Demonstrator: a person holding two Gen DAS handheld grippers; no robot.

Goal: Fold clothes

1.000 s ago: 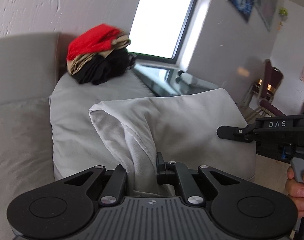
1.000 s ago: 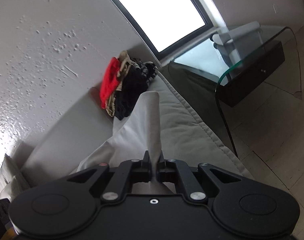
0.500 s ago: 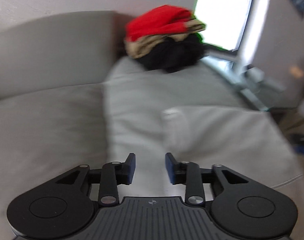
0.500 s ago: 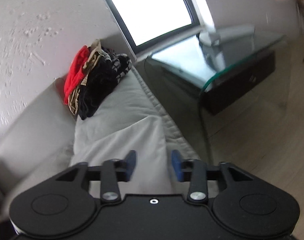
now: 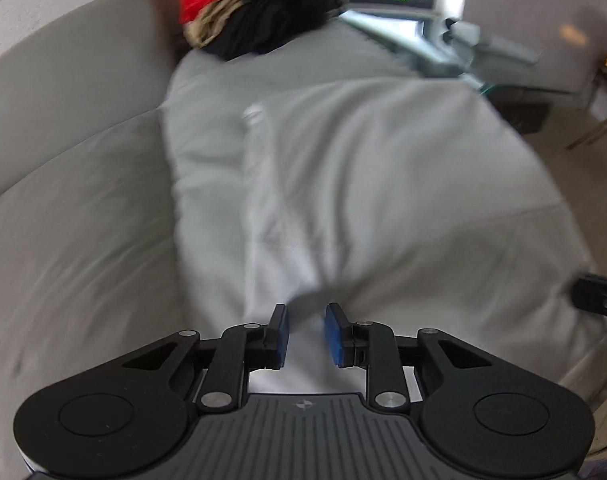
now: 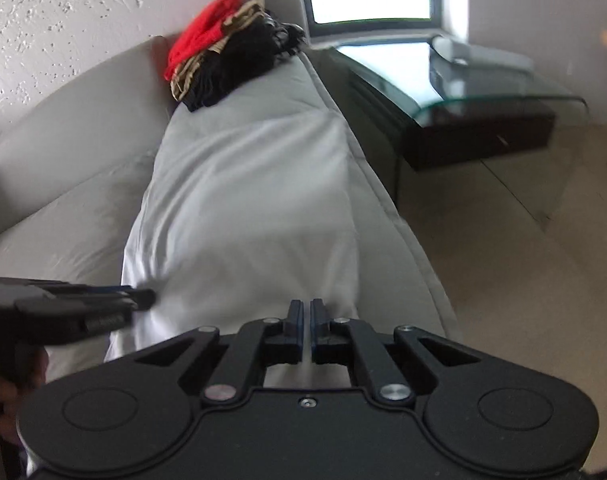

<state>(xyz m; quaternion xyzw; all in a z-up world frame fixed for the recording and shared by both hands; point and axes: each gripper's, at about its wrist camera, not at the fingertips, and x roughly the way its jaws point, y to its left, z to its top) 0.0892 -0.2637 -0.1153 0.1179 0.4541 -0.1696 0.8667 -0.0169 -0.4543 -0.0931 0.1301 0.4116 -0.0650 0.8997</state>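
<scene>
The big grey sofa takes up most of both views, and the white garment now lies flat along its seat cushion instead of hanging up in the air between the two grippers like a second ago, so that fold looks laid down. A heap of red, tan and black clothes sits at the far end of the cushion, well apart from it, probably done or waiting. The left gripper has let go: its jaws stand partly apart with only the near edge of the white cloth under the gap, nothing pinched. The right gripper opened and snapped back, now nearly closed just over the garment's near hem; it seems to hold nothing.
</scene>
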